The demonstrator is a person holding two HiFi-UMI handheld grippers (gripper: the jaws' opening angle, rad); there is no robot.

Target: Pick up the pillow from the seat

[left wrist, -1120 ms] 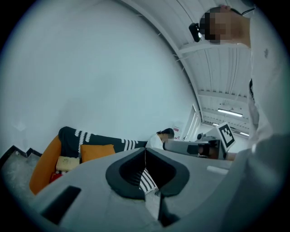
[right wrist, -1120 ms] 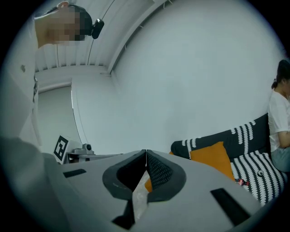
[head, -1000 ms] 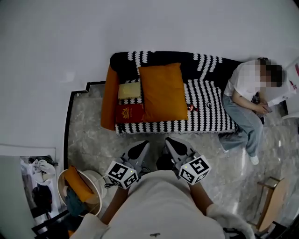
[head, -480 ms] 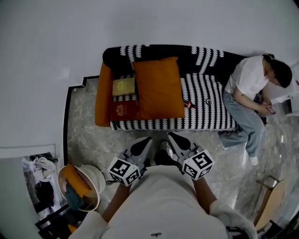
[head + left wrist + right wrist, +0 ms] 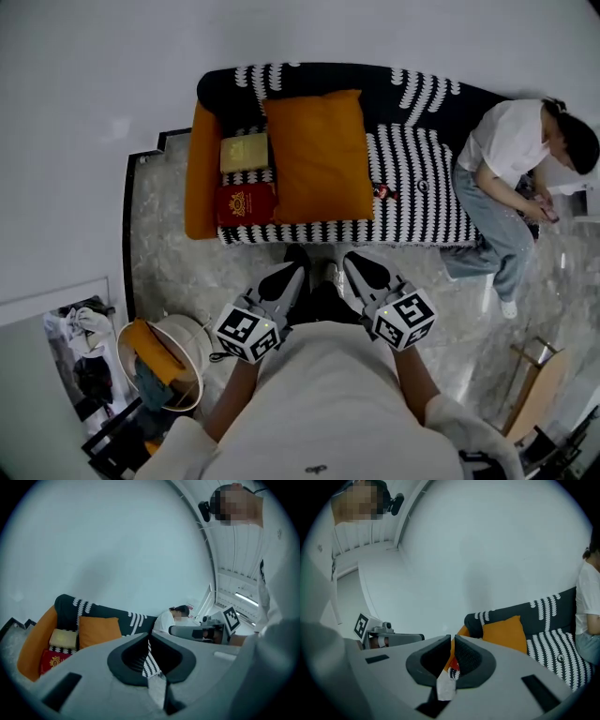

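Observation:
A big orange pillow leans on the seat and backrest of a black-and-white striped sofa; it also shows in the left gripper view as the orange pillow and in the right gripper view as the orange pillow. My left gripper and right gripper hover side by side over the floor just in front of the sofa's front edge, both shut and empty, pointing at the sofa. Neither touches the pillow.
A small yellow cushion and a red cushion lie left of the pillow, beside the orange armrest. A person sits at the sofa's right end. A round basket stands at the lower left, a wooden stool at the right.
Both grippers have moved toward the sofa, and the sofa with its pillow has slid up in the head view. Their jaws stayed shut.

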